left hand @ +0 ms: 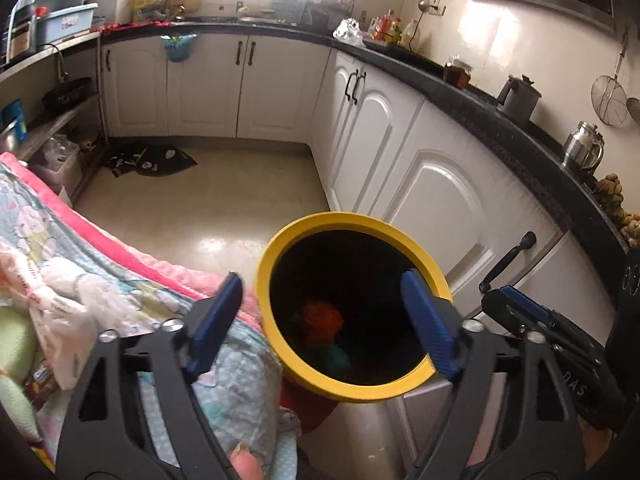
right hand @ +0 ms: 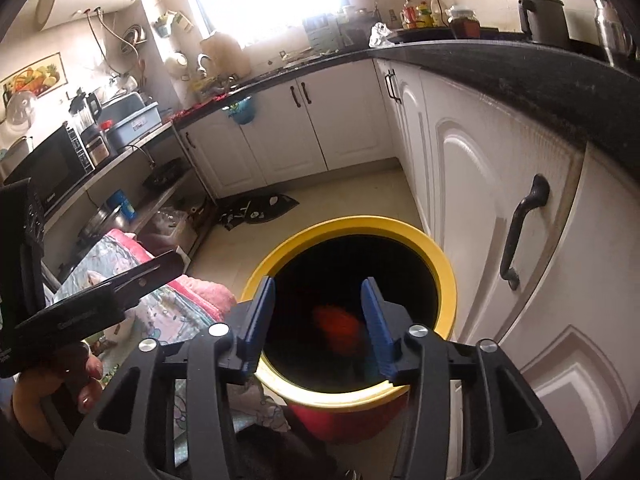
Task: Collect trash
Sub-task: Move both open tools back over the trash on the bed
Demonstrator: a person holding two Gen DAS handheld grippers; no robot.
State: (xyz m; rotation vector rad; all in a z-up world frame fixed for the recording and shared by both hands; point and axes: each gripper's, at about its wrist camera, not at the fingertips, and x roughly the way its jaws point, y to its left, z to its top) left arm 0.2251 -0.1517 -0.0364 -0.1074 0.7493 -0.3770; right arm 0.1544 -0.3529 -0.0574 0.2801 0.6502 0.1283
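A round bin with a yellow rim (left hand: pixel 340 220) and a red body stands on the floor against the cabinets, its inside dark. Down in it lie a crumpled orange-red piece of trash (left hand: pixel 322 320) and a teal piece (left hand: pixel 336 356). My left gripper (left hand: pixel 322 280) hangs over the bin's mouth, open wide, with nothing between its blue pads. My right gripper (right hand: pixel 319 282) is also above the yellow rim (right hand: pixel 360 224), open less wide and empty. The orange-red trash (right hand: pixel 340 328) shows blurred in the dark below its fingers.
A patterned blanket with a pink edge (left hand: pixel 120 280) lies just left of the bin. White cabinet doors (left hand: pixel 440 200) with a black handle (right hand: pixel 520 232) stand close on the right under a black counter. A dark mat (left hand: pixel 152 160) lies on the tiled floor farther back.
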